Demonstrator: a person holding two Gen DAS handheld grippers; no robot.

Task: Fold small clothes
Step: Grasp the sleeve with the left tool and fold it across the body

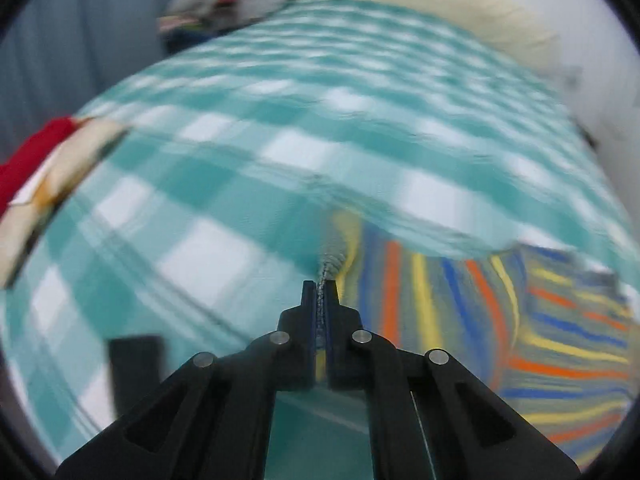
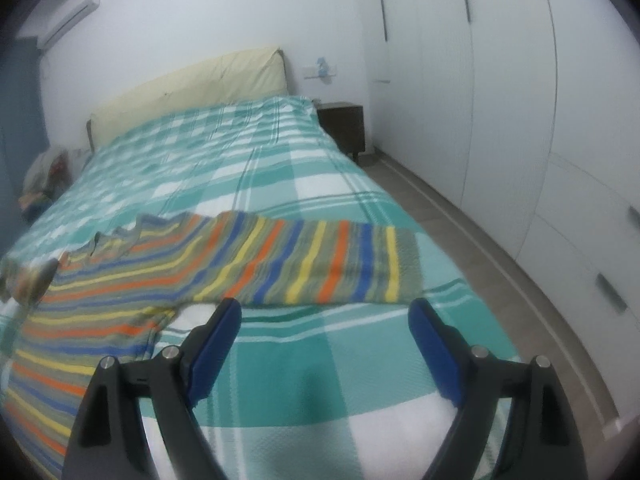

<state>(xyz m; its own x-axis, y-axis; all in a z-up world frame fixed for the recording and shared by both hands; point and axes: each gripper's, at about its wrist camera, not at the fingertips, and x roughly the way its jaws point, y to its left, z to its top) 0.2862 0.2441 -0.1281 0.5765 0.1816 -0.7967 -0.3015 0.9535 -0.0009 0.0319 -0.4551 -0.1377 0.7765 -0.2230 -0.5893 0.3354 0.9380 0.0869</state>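
While left gripper (image 1: pixel 320 286) clenched striped shirt (image 2: pixel 280 264) edge; right gripper (image 2: pixel 324 312) released near bed (image 2: pixel 320 360) right edge | fabric judged soft, light, limp; grasp hem corners.

From the left wrist we look forward along the left gripper (image 1: pixel 320 286), low and close over the checked bedspread (image 1: pixel 224 184), toward the cream headboard (image 1: pixel 432 4). From the right wrist we look from higher, near the foot, up the bed toward headboard and wardrobe (image 2: pixel 500 100). Both views share the bedspread, the headboard and the striped garment (image 2: pixel 280 264).
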